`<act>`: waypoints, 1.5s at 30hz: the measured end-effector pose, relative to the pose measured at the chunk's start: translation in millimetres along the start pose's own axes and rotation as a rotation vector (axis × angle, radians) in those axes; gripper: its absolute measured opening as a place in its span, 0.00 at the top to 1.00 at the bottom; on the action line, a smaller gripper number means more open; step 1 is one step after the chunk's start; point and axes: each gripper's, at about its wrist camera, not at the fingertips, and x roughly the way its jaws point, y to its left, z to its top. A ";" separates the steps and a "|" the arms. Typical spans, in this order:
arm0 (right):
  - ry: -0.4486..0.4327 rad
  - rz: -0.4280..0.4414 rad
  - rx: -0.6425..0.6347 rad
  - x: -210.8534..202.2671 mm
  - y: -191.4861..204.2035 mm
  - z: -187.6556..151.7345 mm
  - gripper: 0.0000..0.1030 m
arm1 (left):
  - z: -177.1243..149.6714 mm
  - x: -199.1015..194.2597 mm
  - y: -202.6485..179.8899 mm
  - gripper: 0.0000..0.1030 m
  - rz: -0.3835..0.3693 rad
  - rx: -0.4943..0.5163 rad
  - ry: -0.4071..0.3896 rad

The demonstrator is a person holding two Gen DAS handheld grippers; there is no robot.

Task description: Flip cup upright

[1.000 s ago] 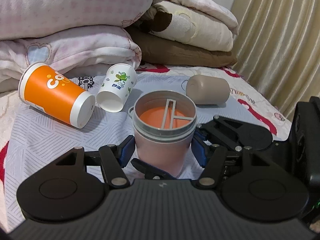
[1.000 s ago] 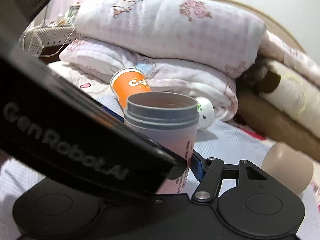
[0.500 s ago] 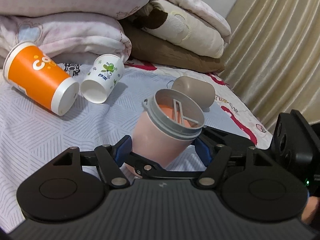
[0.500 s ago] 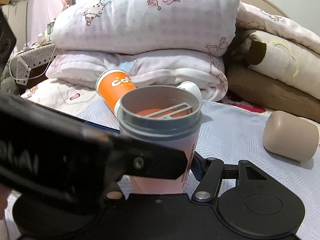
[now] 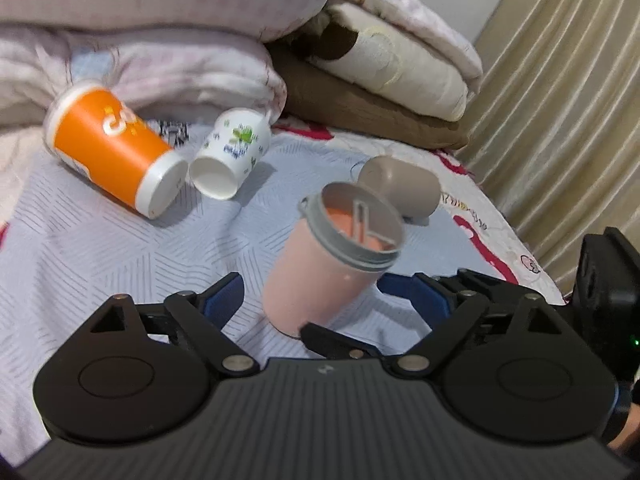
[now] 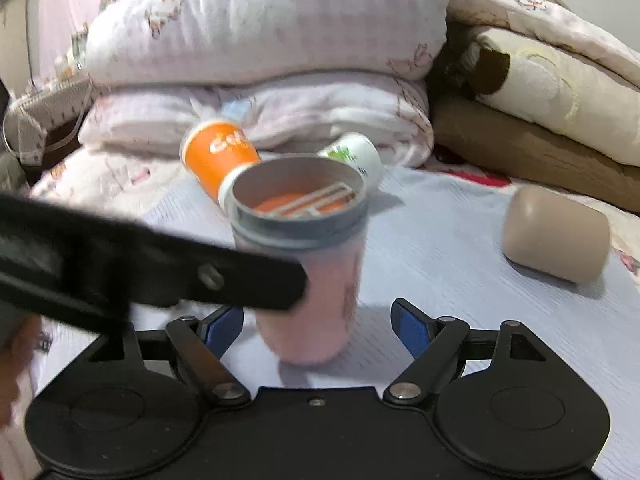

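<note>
A: Item one, the pink shaker cup (image 5: 320,276) with its grey threaded rim?

B: Standing mouth-up on the bed (image 5: 100,256), base on the grey-patterned bedspread; it looks tilted in the left wrist view, near plumb in the right, so the lean is uncertain. Judged: flip essentially done, cup set free to stand alone.

A: Left gripper (image 5: 310,292)?

B: Jaws spread wide, blue pads clear of the cup on both sides. Nothing held.

A: Right gripper (image 6: 316,316)?

B: Jaws likewise spread, cup between them but untouched. The left gripper's black finger crosses in front of the cup.

A: Remaining stock?

B: Orange paper cup (image 5: 114,156) on its side; small white floral cup (image 5: 232,152) on its side just beside it; beige cup (image 5: 404,188) lying behind the shaker. Folded quilts (image 6: 260,40) stacked at the back, apparently stopping the cups rolling. Curtain (image 5: 560,100) to the right.
</note>
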 end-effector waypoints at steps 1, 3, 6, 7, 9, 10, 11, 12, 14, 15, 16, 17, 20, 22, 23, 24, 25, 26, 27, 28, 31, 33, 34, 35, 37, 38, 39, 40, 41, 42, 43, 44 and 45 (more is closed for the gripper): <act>0.009 -0.006 0.002 -4.9 0.1 0.3 0.18 | -0.3 -5.7 -3.8 0.12 0.010 0.011 -0.002; 0.018 -0.028 0.016 -16.0 -1.1 0.6 0.18 | -2.2 -18.9 -12.6 0.12 0.041 0.039 0.001; 0.029 -0.061 0.072 -35.9 -4.0 3.0 0.18 | -2.6 -39.5 -27.3 0.12 0.105 0.098 -0.014; 0.021 -0.072 0.091 -45.0 -4.4 4.2 0.18 | -1.8 -47.9 -33.8 0.12 0.133 0.122 -0.033; -0.006 -0.092 0.126 -66.3 -4.1 7.2 0.18 | 1.7 -65.2 -46.8 0.12 0.171 0.154 -0.066; -0.030 -0.097 0.154 -78.9 -4.5 8.0 0.18 | 3.2 -73.9 -52.1 0.12 0.188 0.156 -0.077; -0.052 -0.094 0.181 -91.6 -5.9 8.3 0.18 | 4.0 -82.4 -56.5 0.12 0.202 0.157 -0.086; -0.072 -0.093 0.205 -104.3 -7.0 7.8 0.18 | 4.9 -89.2 -59.5 0.12 0.215 0.155 -0.093; -0.122 -0.097 0.243 -131.1 -6.8 3.7 0.18 | 3.8 -105.7 -66.6 0.12 0.241 0.153 -0.110; -0.143 -0.096 0.257 -142.1 -7.2 0.8 0.17 | 2.8 -112.0 -70.1 0.12 0.251 0.154 -0.113; -0.167 -0.092 0.273 -154.4 -7.2 -2.6 0.17 | 1.6 -119.3 -73.2 0.12 0.262 0.154 -0.115; -0.184 -0.087 0.280 -163.3 -6.7 -4.6 0.17 | 0.4 -125.0 -75.8 0.12 0.267 0.148 -0.116; -0.218 -0.101 0.271 -186.9 -5.7 -10.1 0.16 | -5.0 -139.7 -82.8 0.12 0.295 0.136 -0.116; -0.232 -0.105 0.271 -198.1 -5.5 -13.1 0.15 | -10.5 -147.2 -85.8 0.11 0.321 0.134 -0.114; -0.234 -0.106 0.266 -201.2 -4.5 -14.6 0.15 | -13.5 -151.4 -86.6 0.11 0.334 0.132 -0.112; -0.233 -0.111 0.261 -203.8 -2.8 -17.1 0.15 | -16.2 -154.7 -87.5 0.11 0.341 0.131 -0.117; -0.232 -0.118 0.255 -204.9 -0.7 -20.1 0.15 | -19.1 -159.2 -88.0 0.11 0.348 0.130 -0.125; -0.231 -0.125 0.247 -206.4 2.3 -23.5 0.15 | -21.5 -163.0 -88.1 0.11 0.353 0.127 -0.129; -0.230 -0.132 0.239 -208.5 5.6 -26.4 0.15 | -23.5 -166.5 -87.6 0.11 0.356 0.123 -0.132; -0.231 -0.137 0.233 -210.0 8.7 -29.7 0.14 | -25.8 -169.8 -86.2 0.11 0.356 0.115 -0.135; -0.237 -0.141 0.234 -214.8 16.0 -38.3 0.11 | -32.7 -174.6 -82.8 0.09 0.368 0.100 -0.133; -0.242 -0.155 0.230 -217.5 19.7 -42.4 0.09 | -37.3 -174.1 -81.0 0.07 0.385 0.104 -0.129; -0.242 -0.170 0.229 -217.8 21.6 -43.5 0.03 | -39.4 -172.6 -79.7 0.05 0.391 0.107 -0.123; -0.238 -0.187 0.227 -217.9 23.5 -44.3 0.02 | -41.3 -170.4 -78.6 0.04 0.394 0.112 -0.113; -0.233 -0.212 0.228 -216.6 24.4 -45.3 0.01 | -44.7 -165.3 -77.0 0.03 0.400 0.115 -0.093; -0.231 -0.220 0.226 -215.6 24.7 -45.3 0.00 | -46.2 -163.3 -76.7 0.02 0.406 0.117 -0.085; -0.229 -0.226 0.224 -214.8 25.1 -44.9 0.00 | -47.5 -161.6 -77.2 0.01 0.413 0.121 -0.080; -0.228 -0.230 0.225 -214.1 24.8 -44.6 0.00 | -48.9 -160.5 -78.3 0.01 0.420 0.129 -0.077; -0.228 -0.233 0.225 -214.1 24.8 -45.0 0.00 | -50.2 -159.3 -79.6 0.00 0.427 0.144 -0.073; -0.229 -0.236 0.223 -214.2 25.0 -45.2 0.00 | -51.3 -158.8 -80.9 0.00 0.432 0.153 -0.071; -0.228 -0.239 0.221 -213.9 24.9 -45.2 0.00 | -51.7 -158.6 -81.6 0.00 0.437 0.157 -0.070; -0.227 -0.241 0.221 -213.4 24.6 -45.1 0.00 | -51.9 -158.1 -82.1 0.00 0.441 0.158 -0.067; -0.224 -0.243 0.221 -213.0 25.0 -45.3 0.00 | -51.8 -157.7 -82.2 0.00 0.443 0.157 -0.063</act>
